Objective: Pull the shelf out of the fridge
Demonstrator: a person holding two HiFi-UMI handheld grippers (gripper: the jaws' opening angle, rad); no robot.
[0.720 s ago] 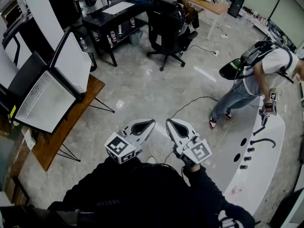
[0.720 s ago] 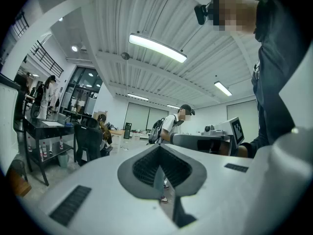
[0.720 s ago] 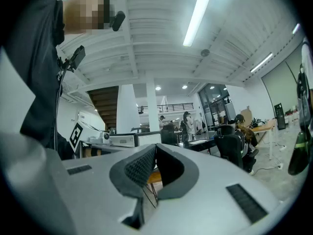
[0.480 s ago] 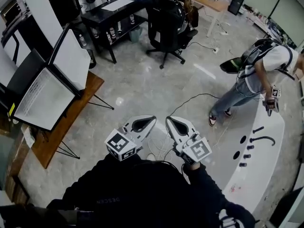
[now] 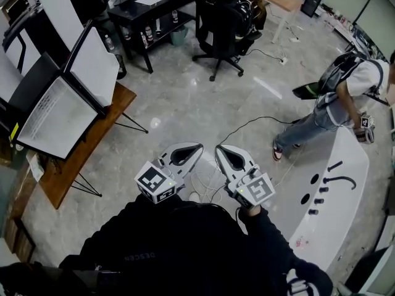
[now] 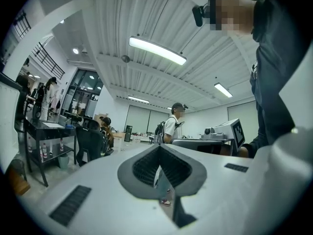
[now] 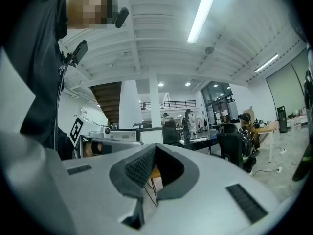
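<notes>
Not much going on with the actual job yet. Over the last half second or so our head camera has drifted a bit. The other person [image 5: 345,94] on the right has shuffled further along the white bench [image 5: 339,227] and is now leaning over its far end.

Our own tools haven't budged. The left gripper [image 5: 197,147] and right gripper [image 5: 218,150] are still held side by side, level, just in front of our chest over bare floor [image 5: 197,97]. The left fingers [image 6: 146,168] are shut tight on nothing. The right fingers [image 7: 139,168] are the same, pads together with only the room showing past them.

What that means is zero progress, as far as we can judge. The fridge and its shelf aren't in any view, so we'd guess we have to turn or walk to find them before anything gets pulled.

Readable stuff is thin. Our dark top [image 5: 179,245] has lettering that, upside down from here, looks like "DESCEN". The cubes [image 5: 154,184] on the grippers carry only black-and-white square markers, no words. Everything else is too small to read.
</notes>
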